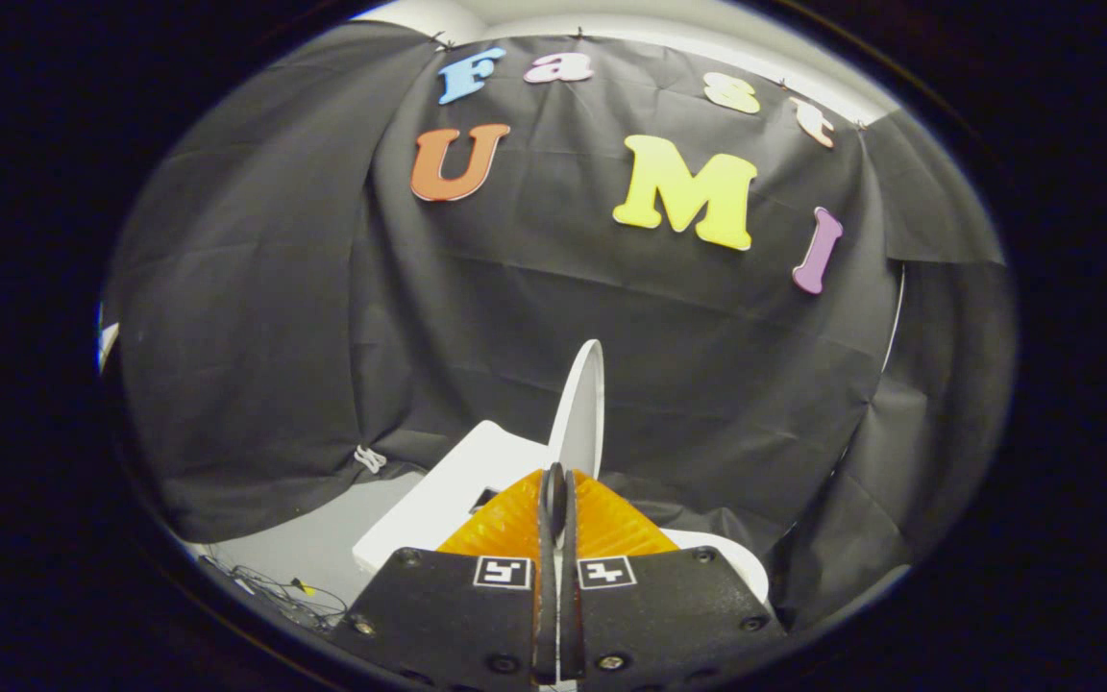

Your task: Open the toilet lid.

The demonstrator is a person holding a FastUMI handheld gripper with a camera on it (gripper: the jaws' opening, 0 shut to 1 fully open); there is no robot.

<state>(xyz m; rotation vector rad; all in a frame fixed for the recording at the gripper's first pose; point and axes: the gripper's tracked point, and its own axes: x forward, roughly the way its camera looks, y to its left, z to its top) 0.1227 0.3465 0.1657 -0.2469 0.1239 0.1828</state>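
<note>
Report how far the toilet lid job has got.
Done: the toilet lid stands raised on edge, just ahead of the fingers, well clear of the seat. In hand: the hand-held gripper has its fingers closed together, the lid's lower edge meeting their tips; a pinch on it cannot be confirmed. Left: probably only tipping the lid back to rest, then letting go.

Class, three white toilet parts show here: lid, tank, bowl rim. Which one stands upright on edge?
The lid, rising thin just beyond the shut gripper; the tank and bowl rim lie low.

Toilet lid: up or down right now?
Up. The toilet lid stands on edge, nearly vertical, rising just beyond the closed fingers of the gripper. Whether the fingers pinch its edge cannot be told.
</note>
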